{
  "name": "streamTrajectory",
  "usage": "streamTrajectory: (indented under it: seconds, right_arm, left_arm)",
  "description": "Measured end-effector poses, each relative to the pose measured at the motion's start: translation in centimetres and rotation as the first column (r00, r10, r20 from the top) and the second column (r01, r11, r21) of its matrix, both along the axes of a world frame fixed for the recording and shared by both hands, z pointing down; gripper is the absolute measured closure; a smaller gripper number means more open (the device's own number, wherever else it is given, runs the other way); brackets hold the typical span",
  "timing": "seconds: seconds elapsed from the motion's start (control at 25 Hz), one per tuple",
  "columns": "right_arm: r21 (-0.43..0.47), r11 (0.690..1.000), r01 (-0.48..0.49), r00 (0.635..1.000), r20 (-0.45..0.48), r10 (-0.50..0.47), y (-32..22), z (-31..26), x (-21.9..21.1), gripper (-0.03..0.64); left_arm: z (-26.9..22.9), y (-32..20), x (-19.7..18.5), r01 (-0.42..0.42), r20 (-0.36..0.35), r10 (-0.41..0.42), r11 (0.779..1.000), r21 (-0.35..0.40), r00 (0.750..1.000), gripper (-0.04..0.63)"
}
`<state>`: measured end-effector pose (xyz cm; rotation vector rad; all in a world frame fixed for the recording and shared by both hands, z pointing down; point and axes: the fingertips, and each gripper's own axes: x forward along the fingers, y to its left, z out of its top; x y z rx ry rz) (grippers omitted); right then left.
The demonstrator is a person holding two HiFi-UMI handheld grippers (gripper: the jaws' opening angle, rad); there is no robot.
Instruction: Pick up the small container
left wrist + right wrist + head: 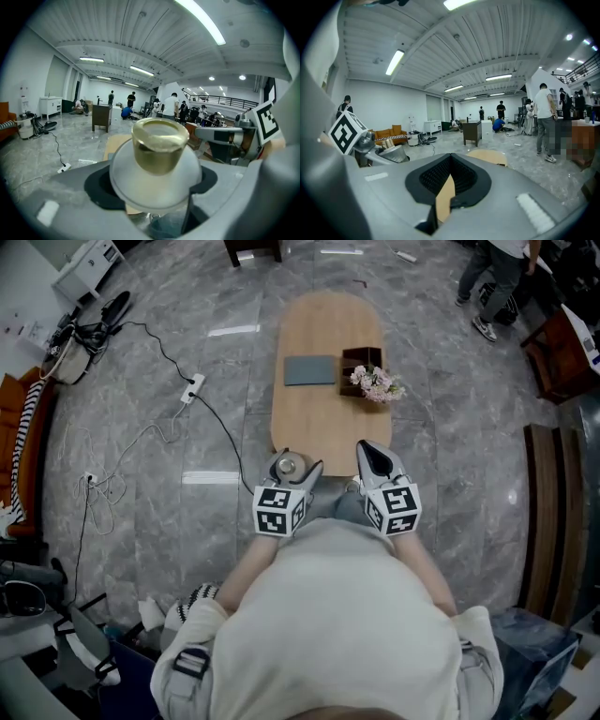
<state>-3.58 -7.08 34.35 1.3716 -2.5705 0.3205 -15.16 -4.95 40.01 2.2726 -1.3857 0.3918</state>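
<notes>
The small container [289, 464] is a white rounded pot with a golden cap, and my left gripper [294, 472] is shut on it above the near end of the oval wooden table [319, 423]. In the left gripper view the container [159, 150] stands upright and fills the space between the jaws of the left gripper [154, 190]. My right gripper [375, 458] hovers beside it to the right. Its jaws are shut with nothing in them, and only a thin slit shows at the right gripper [449, 183]. The right gripper view also catches the container [370, 146] at its left.
Farther along the table lie a grey pad [309, 370] and a dark wooden box [361, 365] with pink flowers [377, 382]. A power strip [192, 388] and cables trail over the marble floor at left. A dark bench [548, 512] stands at right; people stand far off.
</notes>
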Motion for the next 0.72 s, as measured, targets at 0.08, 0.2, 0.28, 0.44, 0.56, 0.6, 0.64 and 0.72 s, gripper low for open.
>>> streamTrajectory:
  seconds: [0.08, 0.2, 0.28, 0.44, 0.56, 0.6, 0.64, 0.72]
  right_arm:
    - [0.000, 1.000, 0.001, 1.000, 0.000, -0.001, 0.02, 0.05, -0.14, 0.617]
    - [0.002, 1.000, 0.005, 1.000, 0.000, -0.005, 0.11, 0.02, -0.31, 0.618]
    - [0.000, 1.000, 0.008, 1.000, -0.001, -0.008, 0.13, 0.01, -0.35, 0.618]
    - [-0.004, 1.000, 0.009, 1.000, -0.002, -0.009, 0.25, 0.26, -0.48, 0.617]
    - [-0.007, 1.000, 0.007, 1.000, -0.002, -0.007, 0.22, 0.48, -0.35, 0.617]
    - [-0.007, 1.000, 0.008, 1.000, -0.003, -0.008, 0.18, 0.50, -0.29, 0.617]
    - [-0.008, 1.000, 0.009, 1.000, -0.004, -0.009, 0.14, 0.52, -0.24, 0.617]
    - [-0.007, 1.000, 0.009, 1.000, -0.005, -0.009, 0.01, 0.51, -0.11, 0.617]
  left_arm:
    - [0.01, -0.04, -0.17, 0.005, -0.010, -0.005, 1.000, 0.001, 1.000, 0.244]
    - [-0.01, -0.15, -0.33, 0.011, -0.013, -0.011, 1.000, 0.003, 1.000, 0.244]
    - [-0.04, -0.22, -0.33, 0.012, -0.010, -0.012, 1.000, 0.003, 1.000, 0.244]
    - [0.23, -0.16, -0.37, 0.008, -0.012, -0.008, 1.000, -0.003, 1.000, 0.244]
    - [0.41, -0.33, -0.23, 0.007, -0.015, -0.007, 1.000, -0.003, 1.000, 0.244]
    - [0.43, -0.42, -0.17, 0.008, -0.015, -0.008, 1.000, -0.002, 1.000, 0.244]
    - [0.44, -0.51, -0.13, 0.009, -0.015, -0.009, 1.000, -0.002, 1.000, 0.244]
    - [0.43, -0.68, -0.06, 0.012, -0.013, -0.012, 1.000, 0.000, 1.000, 0.244]
